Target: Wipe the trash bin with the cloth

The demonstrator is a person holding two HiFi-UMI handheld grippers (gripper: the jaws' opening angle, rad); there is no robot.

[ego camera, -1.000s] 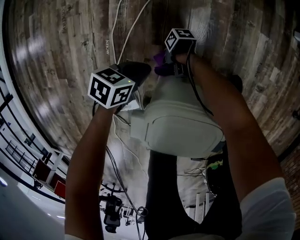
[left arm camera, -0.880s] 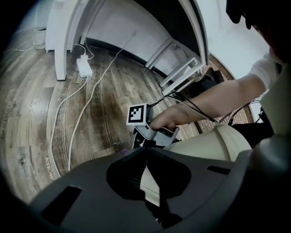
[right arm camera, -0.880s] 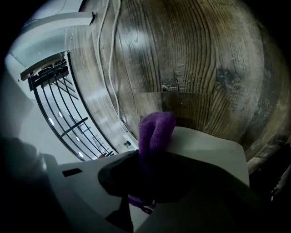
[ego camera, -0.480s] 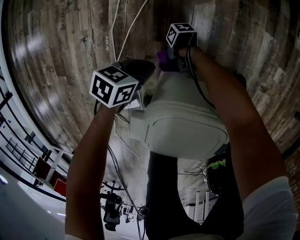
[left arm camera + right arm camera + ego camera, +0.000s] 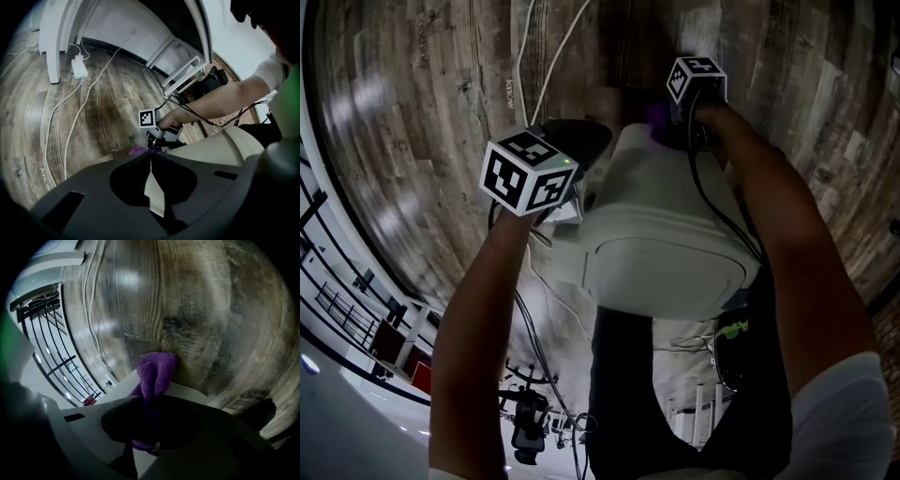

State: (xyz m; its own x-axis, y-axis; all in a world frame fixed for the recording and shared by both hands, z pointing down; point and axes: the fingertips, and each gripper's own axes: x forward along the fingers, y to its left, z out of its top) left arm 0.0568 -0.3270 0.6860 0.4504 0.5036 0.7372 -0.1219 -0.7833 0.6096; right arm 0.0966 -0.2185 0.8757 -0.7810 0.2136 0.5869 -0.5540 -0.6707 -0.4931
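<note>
One stroke on: slid right along far edge of trash bin (image 5: pixel 661 239) with right gripper (image 5: pixel 146 403) clamped on cloth (image 5: pixel 157 369), left gripper (image 5: pixel 151 158) pinching bin's left edge, so wiping seemingly underway.

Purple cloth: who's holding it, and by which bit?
The right gripper pinches the purple fuzzy cloth along its bunched middle. Its front end sticks out onto the pale plastic trash bin.
</note>
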